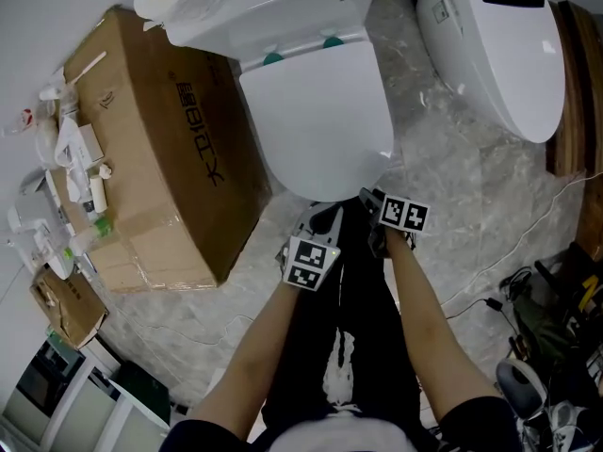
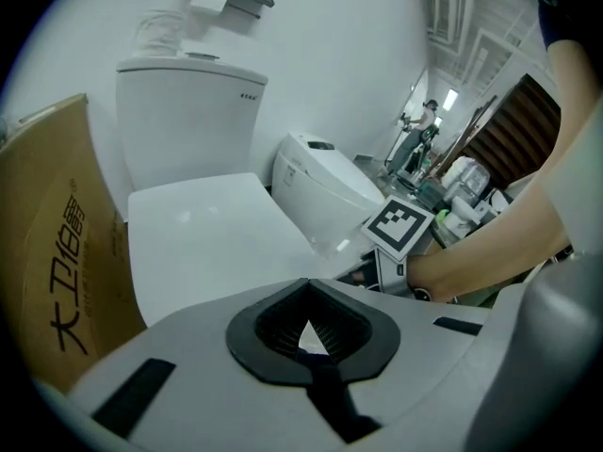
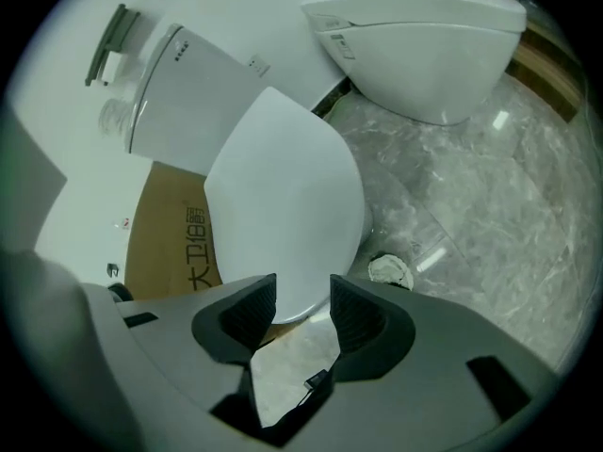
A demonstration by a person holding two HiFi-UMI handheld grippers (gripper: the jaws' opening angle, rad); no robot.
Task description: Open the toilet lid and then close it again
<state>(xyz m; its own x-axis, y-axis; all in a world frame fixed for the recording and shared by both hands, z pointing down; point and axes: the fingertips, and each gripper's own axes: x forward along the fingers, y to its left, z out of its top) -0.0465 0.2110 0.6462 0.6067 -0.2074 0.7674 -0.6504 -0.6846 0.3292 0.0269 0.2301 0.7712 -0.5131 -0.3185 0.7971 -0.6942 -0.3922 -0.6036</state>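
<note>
One smooth, oval white toilet lid, down flat; left gripper, jaws together; right gripper, jaws apart.

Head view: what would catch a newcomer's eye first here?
The white toilet lid, closed, fills the middle, with a large cardboard box at its left. Near its front edge the left gripper is shut and the right gripper is open, both empty.
</note>
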